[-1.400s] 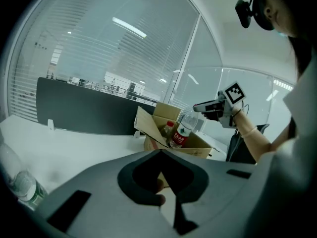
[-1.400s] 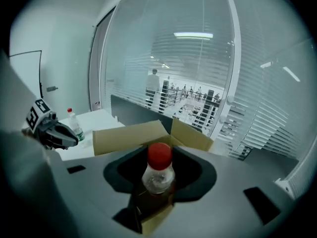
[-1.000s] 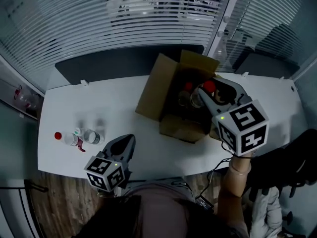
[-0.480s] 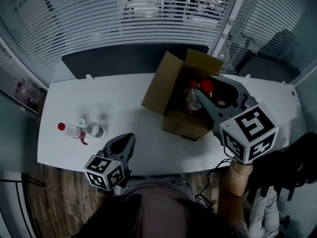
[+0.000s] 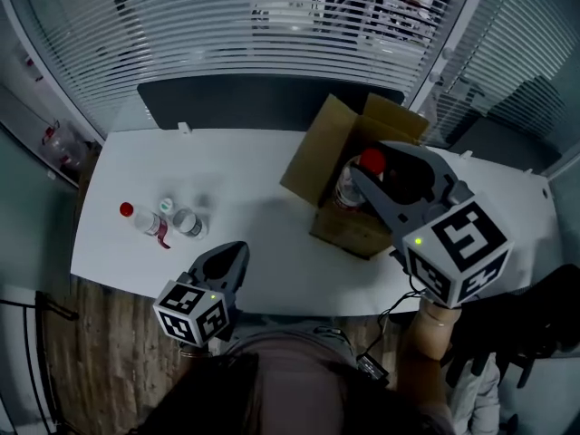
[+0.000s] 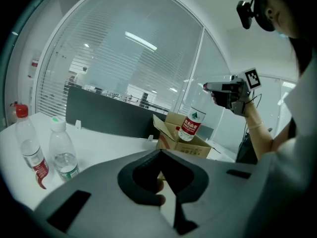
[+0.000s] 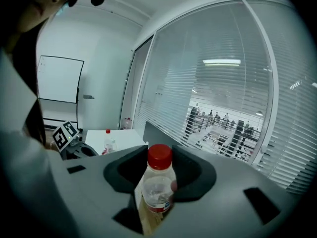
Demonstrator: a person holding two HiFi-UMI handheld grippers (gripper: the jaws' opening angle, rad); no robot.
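My right gripper (image 5: 361, 178) is shut on a clear water bottle (image 7: 157, 187) with a red cap, gripped at the neck. In the left gripper view the bottle (image 6: 190, 125) hangs in the air above an open cardboard box (image 6: 171, 140). The box (image 5: 346, 231) stands on the white table (image 5: 263, 216) at the right and has another bottle inside. My left gripper (image 5: 234, 254) is low at the table's front edge, jaws together and holding nothing. Three bottles stand at the table's left: one with a red cap (image 5: 136, 216), one with a green cap (image 5: 166, 208), and a third (image 5: 188, 223).
A dark partition panel (image 5: 236, 102) runs along the table's back edge, with a glass wall and blinds (image 5: 227, 25) behind it. Wooden floor (image 5: 100, 352) shows at the lower left. The person's body fills the bottom middle of the head view.
The right gripper has lifted the red-capped bottle up out of the box. The left gripper view has swung so the bottles on the table's left now show. The left jaws stay together.
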